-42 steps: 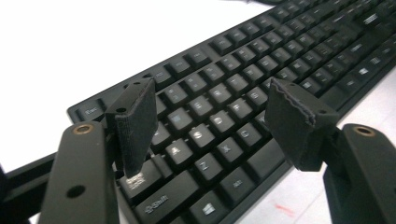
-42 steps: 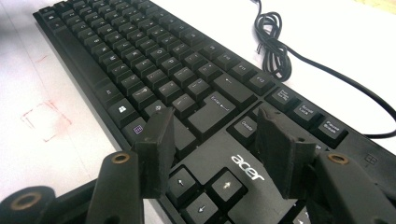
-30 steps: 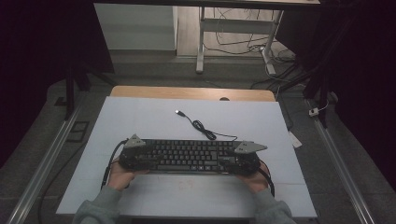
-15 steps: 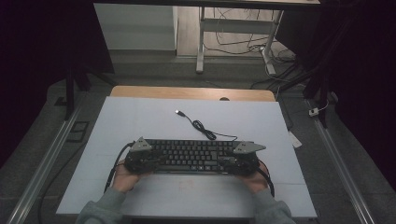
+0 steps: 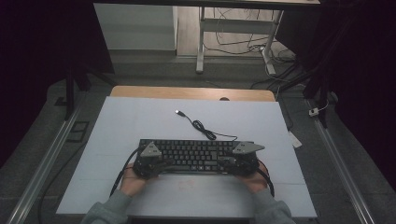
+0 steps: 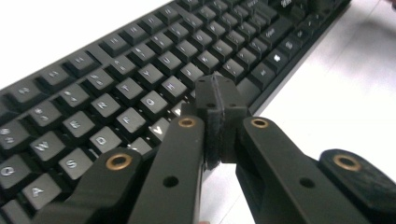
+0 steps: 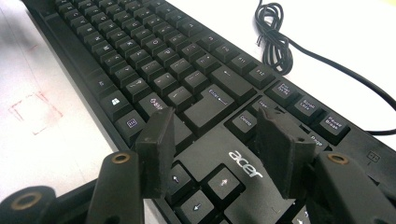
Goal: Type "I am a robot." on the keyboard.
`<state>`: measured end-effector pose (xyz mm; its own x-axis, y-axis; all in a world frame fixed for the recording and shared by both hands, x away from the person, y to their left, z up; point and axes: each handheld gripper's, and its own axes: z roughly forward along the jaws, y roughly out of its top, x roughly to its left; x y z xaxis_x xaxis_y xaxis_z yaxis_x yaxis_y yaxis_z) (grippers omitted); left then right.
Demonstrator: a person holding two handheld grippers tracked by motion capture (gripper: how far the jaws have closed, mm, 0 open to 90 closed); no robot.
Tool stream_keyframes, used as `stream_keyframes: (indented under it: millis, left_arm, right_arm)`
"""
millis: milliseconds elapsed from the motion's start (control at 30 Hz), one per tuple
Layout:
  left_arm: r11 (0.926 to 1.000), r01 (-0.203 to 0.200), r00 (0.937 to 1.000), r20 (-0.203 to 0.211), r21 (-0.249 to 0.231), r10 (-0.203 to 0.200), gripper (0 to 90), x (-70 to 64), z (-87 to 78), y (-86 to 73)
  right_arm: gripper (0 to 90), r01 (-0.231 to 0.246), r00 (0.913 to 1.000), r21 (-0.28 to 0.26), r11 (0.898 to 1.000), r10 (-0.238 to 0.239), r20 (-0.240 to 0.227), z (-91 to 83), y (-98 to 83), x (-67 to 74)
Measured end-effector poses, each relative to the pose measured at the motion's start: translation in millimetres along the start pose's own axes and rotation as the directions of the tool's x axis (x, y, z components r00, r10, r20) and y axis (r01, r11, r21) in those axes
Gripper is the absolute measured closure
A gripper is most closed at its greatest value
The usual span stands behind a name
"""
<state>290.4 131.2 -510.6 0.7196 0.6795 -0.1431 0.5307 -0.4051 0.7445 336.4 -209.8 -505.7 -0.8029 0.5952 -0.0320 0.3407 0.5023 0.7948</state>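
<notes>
Two hand-held grippers are at work on a black keyboard, which lies across the near middle of the white worktop, with its cable running away behind it toward the far side.

The left hand-held gripper has just been closing, and its jaws now stand pressed together with nothing between them. In the left gripper view the closed tip hangs over the front rows of letter keys, close to the near edge of the keyboard; whether it touches a key cannot be told. The right hand-held gripper stands wide, its two pads apart above the zone between the Enter key and the arrow keys, and it holds nothing.

The step in hand seems to be key pressing: the closed left tip is made ready as a single pointed finger. The next move probably calls for a short, straight descent onto one key, without sliding to its neighbours.

Both forearms come in from the near edge, one hand at each end of the keyboard, the grippers pointing forward and slightly down.
</notes>
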Motion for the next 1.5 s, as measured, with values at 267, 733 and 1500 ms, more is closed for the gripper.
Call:
stream_keyframes:
  millis: [267, 733, 1500]
  left_arm:
    - [0.9982, -0.021, 0.9997, -0.014, 0.056, 0.022, 88.7, -1.7, 11.4, -4.1]
    - [0.9978, -0.019, 0.9996, -0.02, 0.063, 0.021, 88.6, -1.6, 14.5, -6.3]
    - [0.9996, 0.007, 0.9994, -0.035, -0.027, -0.008, 88.6, 3.6, -0.5, -2.7]
  right_arm:
    - [47.5, 0.002, 1.0, 0.003, 1.0, -0.002, 0.001, 1.0, -0.2, 0.2]
    - [47.4, 0.003, 1.0, 0.015, 1.0, -0.003, 0.001, 1.8, -0.4, 0.5]
    - [47.3, 0.005, 1.0, 0.02, 1.0, -0.005, -0.001, 2.3, -0.3, 0.4]
